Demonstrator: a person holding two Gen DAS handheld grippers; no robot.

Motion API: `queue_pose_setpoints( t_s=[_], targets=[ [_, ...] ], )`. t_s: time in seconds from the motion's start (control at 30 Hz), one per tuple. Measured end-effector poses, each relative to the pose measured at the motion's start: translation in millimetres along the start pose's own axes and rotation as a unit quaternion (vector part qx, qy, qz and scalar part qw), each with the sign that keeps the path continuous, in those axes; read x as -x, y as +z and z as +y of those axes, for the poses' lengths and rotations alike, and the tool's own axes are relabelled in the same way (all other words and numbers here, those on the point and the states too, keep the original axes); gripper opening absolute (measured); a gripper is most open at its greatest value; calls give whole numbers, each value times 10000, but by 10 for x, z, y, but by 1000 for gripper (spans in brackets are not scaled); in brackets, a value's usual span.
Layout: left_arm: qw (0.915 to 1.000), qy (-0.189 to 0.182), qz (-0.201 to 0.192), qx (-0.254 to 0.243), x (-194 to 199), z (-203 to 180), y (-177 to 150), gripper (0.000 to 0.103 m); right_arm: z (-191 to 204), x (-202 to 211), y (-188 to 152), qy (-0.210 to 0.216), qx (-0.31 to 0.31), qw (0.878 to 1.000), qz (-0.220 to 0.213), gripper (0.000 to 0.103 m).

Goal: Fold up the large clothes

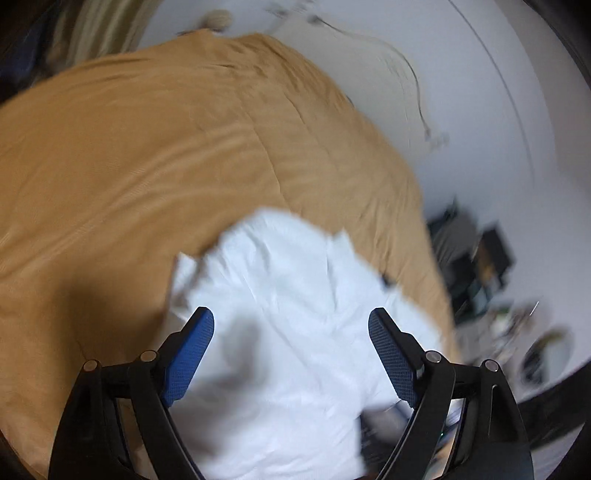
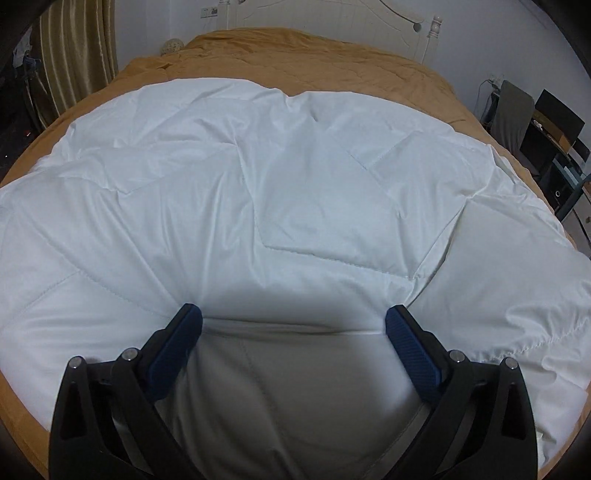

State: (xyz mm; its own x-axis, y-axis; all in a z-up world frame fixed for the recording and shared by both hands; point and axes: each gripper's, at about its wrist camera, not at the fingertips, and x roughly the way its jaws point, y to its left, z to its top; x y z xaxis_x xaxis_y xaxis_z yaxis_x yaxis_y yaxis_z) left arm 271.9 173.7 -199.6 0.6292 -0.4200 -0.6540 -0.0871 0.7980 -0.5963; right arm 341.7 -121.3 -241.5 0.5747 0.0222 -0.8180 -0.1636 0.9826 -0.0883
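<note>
White quilted duvet, creased, spread flat over the tan bed; folded edge directly below the open right gripper.

Bedroom surroundings: bed, curtain and corner clutter

A tan bedspread covers the bed, reaching up to a white headboard with a turned post at its right end. A striped olive curtain hangs at the left, and a small round pale object sits by the bed's far left corner. At the right, dark boxes and a grey chair back stand against the white wall.
</note>
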Motion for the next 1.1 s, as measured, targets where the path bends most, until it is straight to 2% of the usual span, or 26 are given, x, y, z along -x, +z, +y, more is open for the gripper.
queue_pose_setpoints(
  t_s=[0.07,0.1,0.13,0.17,0.2,0.23,0.27,0.37,0.57,0.73,0.8,0.87,0.93,1.0,1.1],
  targets=[
    [9941,353,34,-1021,-263,-383,-346,86,23,24,1,8,-12,10000,-5,100],
    [9861,614,49,-1544,-374,-499,-504,86,23,24,-3,14,-11,10000,-13,100],
    [9696,1059,76,-2202,-543,-608,-667,86,-1,-17,-45,26,-9,10000,-25,100],
    [9552,1527,99,-2532,-687,-606,-788,87,-17,-11,-74,52,-4,10000,-44,100],
    [9455,1825,78,-2696,-800,-537,-888,88,-46,2,-101,114,-12,9999,-65,100],
    [9465,1833,-30,-2656,-832,-416,-941,90,-103,21,-113,201,-61,9997,-86,100],
    [9519,1757,-206,-2502,-805,-274,-966,94,-195,39,-134,259,-147,9995,-127,99],
    [9585,1713,-195,-2269,-742,-97,-953,94,-544,149,-179,125,-438,9987,-218,98],
    [9596,1819,-263,-2131,-701,54,-950,94,-1306,231,-400,-57,-1126,9934,-220,96],
    [9597,1850,-259,-2100,-741,150,-894,94,-1612,210,-421,-295,-1397,9897,-95,96],
    [9599,1869,-264,-2075,-757,139,-894,94,-1699,257,-366,-316,-1617,9863,-109,92],
    [9604,1865,-275,-2050,-760,135,-901,95,-1588,375,-265,-356,-1609,9862,-154,91],
    [9603,1884,-272,-2041,-771,111,-902,95,-1327,534,-199,60,-1299,9910,-331,91],
    [9602,1904,-270,-2026,-760,98,-925,95,-984,608,-83,250,-856,9951,-431,91],
    [9603,1907,-269,-2018,-755,91,-935,95,-666,332,141,130,-366,9992,-71,91]
  ],
)
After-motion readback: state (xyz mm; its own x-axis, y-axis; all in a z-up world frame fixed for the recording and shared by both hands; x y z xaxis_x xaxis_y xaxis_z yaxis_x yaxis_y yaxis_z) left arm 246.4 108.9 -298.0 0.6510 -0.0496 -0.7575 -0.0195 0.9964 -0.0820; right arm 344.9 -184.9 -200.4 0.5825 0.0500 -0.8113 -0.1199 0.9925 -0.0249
